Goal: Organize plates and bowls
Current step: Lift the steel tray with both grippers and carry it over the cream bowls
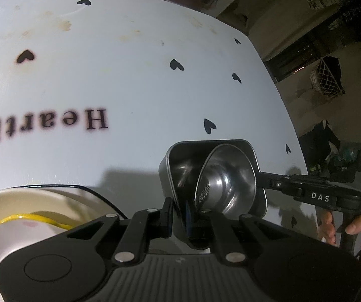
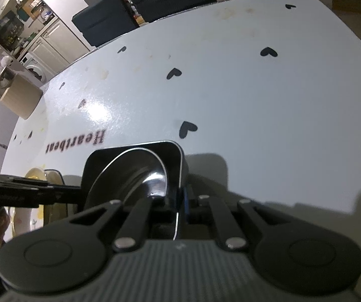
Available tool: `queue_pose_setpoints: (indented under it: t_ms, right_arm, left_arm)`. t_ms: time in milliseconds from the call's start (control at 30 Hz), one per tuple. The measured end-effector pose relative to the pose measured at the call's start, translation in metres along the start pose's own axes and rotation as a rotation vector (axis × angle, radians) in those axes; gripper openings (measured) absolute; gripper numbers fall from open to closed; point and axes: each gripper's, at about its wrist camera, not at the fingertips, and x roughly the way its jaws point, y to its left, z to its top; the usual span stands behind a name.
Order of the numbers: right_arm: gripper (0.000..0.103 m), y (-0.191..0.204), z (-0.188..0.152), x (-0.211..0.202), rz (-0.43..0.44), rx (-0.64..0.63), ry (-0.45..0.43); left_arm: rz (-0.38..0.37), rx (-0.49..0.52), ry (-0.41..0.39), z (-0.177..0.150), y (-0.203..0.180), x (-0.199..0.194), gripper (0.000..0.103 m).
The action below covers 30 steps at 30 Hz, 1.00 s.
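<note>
A square steel dish (image 1: 180, 166) holds a round steel bowl (image 1: 228, 176) that leans tilted inside it. My left gripper (image 1: 180, 209) is shut on the dish's near rim. My right gripper (image 1: 264, 177) comes in from the right and pinches the opposite rim. In the right wrist view, the right gripper (image 2: 178, 196) is shut on the edge of the square dish (image 2: 173, 156), with the round bowl (image 2: 140, 171) inside. The left gripper (image 2: 78, 192) meets the dish from the left. A cream plate (image 1: 29, 201) with a yellow-rimmed plate (image 1: 24, 219) on it lies at lower left.
The white table (image 1: 130, 75) has black hearts, the word "Heartbeat" and some stains. Its right edge curves close to the dish. A wooden box (image 2: 16, 95) stands at its far left edge, with dark seats (image 2: 105, 17) behind. A hand (image 1: 356, 226) holds the right gripper.
</note>
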Motion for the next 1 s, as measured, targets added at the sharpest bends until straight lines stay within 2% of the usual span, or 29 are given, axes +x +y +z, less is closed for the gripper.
queue_pose_setpoints:
  t_ms: [167,333,767,1000]
  right_arm:
    - [0.006,-0.003,-0.003,-0.006,0.016,0.015,0.003]
    - [0.006,-0.004,-0.005,-0.009,0.021,0.02,-0.002]
    - [0.006,0.007,-0.001,-0.042,0.118,0.053,-0.154]
    - [0.006,0.035,0.004,-0.052,0.186,0.03,-0.221]
  left_arm:
    - [-0.027,-0.013,-0.007,0.002,0.003,-0.001,0.01]
    - [-0.04,-0.025,-0.05,0.004,0.003,-0.008,0.01]
    - [-0.069,-0.039,-0.21,0.006,0.001,-0.067,0.009]
    - [-0.08,-0.052,-0.284,-0.009,0.012,-0.112,0.009]
